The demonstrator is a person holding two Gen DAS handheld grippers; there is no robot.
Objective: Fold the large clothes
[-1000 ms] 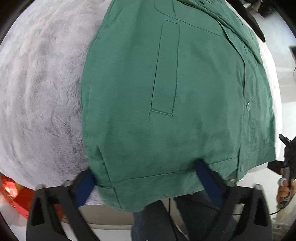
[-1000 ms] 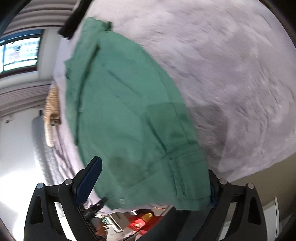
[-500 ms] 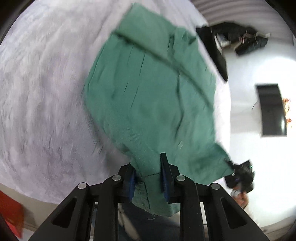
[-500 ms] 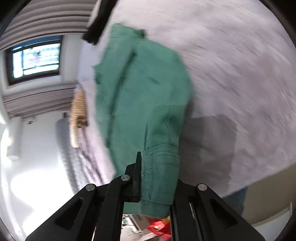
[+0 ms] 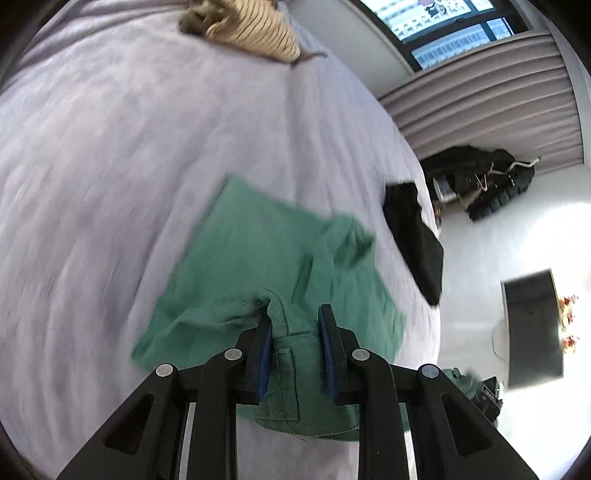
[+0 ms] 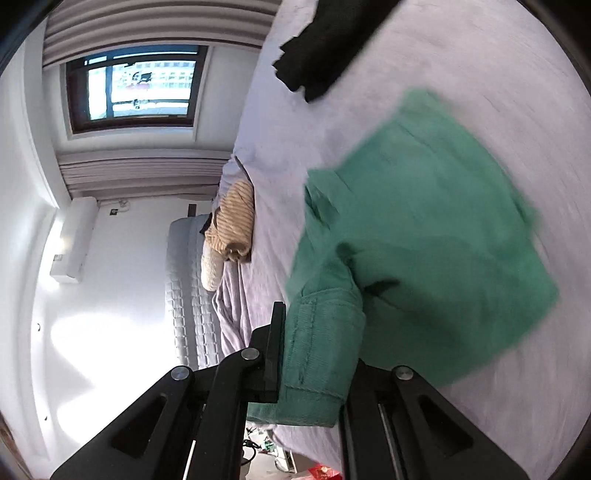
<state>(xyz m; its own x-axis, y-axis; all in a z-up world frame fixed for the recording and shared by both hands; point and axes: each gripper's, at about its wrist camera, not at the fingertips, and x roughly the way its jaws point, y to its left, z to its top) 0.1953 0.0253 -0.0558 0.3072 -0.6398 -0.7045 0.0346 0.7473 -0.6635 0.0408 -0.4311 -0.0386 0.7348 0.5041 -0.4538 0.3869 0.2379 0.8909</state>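
A green jacket (image 5: 258, 258) lies partly doubled over on a pale lilac bedspread (image 5: 110, 147). My left gripper (image 5: 295, 332) is shut on a hem corner of the jacket, which bunches between the blue pads and hangs below them. In the right wrist view the same green jacket (image 6: 424, 221) spreads out ahead, blurred by motion. My right gripper (image 6: 317, 332) is shut on another hem corner with a stitched band, and the cloth hides its right finger.
A black garment (image 5: 413, 236) lies at the bed's far edge, also seen as the black garment (image 6: 325, 44) in the right wrist view. A folded striped beige sweater (image 5: 251, 29) sits farther up the bed, near pillows (image 6: 212, 266). Window (image 6: 136, 88), curtains and white floor (image 5: 517, 229) surround the bed.
Both grippers went from open around the jacket's hem to shut on its corners. They have lifted and carried the hem forward over the jacket, so the garment now lies doubled and looks shorter.
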